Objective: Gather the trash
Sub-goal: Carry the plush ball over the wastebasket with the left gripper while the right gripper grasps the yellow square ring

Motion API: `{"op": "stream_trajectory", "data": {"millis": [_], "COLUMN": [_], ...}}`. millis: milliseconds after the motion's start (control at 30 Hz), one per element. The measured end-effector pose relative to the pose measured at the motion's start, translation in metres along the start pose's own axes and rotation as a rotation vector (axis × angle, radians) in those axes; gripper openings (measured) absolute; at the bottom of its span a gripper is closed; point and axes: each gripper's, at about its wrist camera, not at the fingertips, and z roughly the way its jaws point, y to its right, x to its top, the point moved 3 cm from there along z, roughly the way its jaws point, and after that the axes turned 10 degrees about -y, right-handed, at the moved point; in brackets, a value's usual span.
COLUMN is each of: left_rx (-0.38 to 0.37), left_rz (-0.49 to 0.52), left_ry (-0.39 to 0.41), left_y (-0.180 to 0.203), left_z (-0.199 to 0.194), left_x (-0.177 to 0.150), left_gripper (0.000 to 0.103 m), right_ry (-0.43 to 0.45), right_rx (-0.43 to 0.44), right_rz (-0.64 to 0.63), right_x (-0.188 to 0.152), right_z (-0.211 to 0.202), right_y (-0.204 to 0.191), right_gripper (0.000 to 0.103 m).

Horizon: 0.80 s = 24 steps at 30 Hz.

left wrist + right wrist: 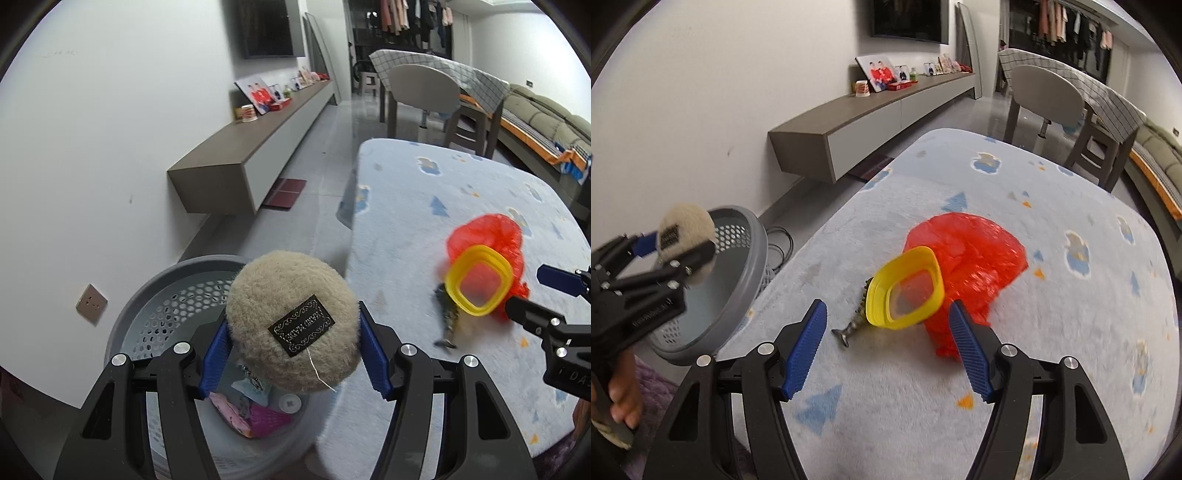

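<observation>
Pale blue fleece cover [1052, 332] printed with small clouds and triangles, spread over a low table — the largest surface in both views. Grey perforated basket [162, 295], round, standing on the floor just beside the table's edge; pink and pale scraps lie in its bottom. Red plastic bag [975, 258], crumpled, lying on the cover near its middle. Left gripper [293, 349], blue-padded fingers pressed against both sides of a beige fluffy round puff [293, 321] with a black label on its face, held in the air above the basket's opening. Right gripper [888, 349], jaws spread wide with nothing between them, low over the cover and pointing at the yellow item. Yellow plastic lid [905, 288], rounded-square with a clear centre, tilted on edge and leaning against the red bag. Small dark fish-shaped object [851, 326] — lying on the cover, its head end hidden behind the lid, tail toward the right gripper.
</observation>
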Motion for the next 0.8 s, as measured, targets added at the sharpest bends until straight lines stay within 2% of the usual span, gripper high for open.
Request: {"op": "stream_trajectory", "data": {"millis": [267, 333, 467, 667, 800], "left_rx": [-0.002, -0.01, -0.025, -0.041, -0.039], "left_rz": [-0.076, -0.086, -0.098, -0.106, -0.099], "left_ry": [-0.048, -0.043, -0.046, -0.067, -0.064], "left_y": [-0.029, -0.033, -0.036, -0.037, -0.035], "left_z": [0.023, 0.023, 0.025, 0.03, 0.03], "left_x": [-0.006, -0.006, -0.007, -0.007, -0.007], "left_gripper": [0.061, 0.061, 0.061, 0.061, 0.06], "right_ry": [-0.065, -0.083, -0.138, -0.137, -0.117], "right_rx": [-0.05, -0.097, -0.131, -0.16, -0.229], "right_rz": [-0.075, -0.075, -0.053, -0.09, -0.137], "right_x": [0.021, 0.023, 0.019, 0.017, 0.013], "right_z": [0.037, 0.047, 0.067, 0.075, 0.078], "right_y": [-0.015, -0.013, -0.003, -0.005, -0.013], "right_gripper": [0.066, 0.066, 0.066, 0.069, 0.068]}}
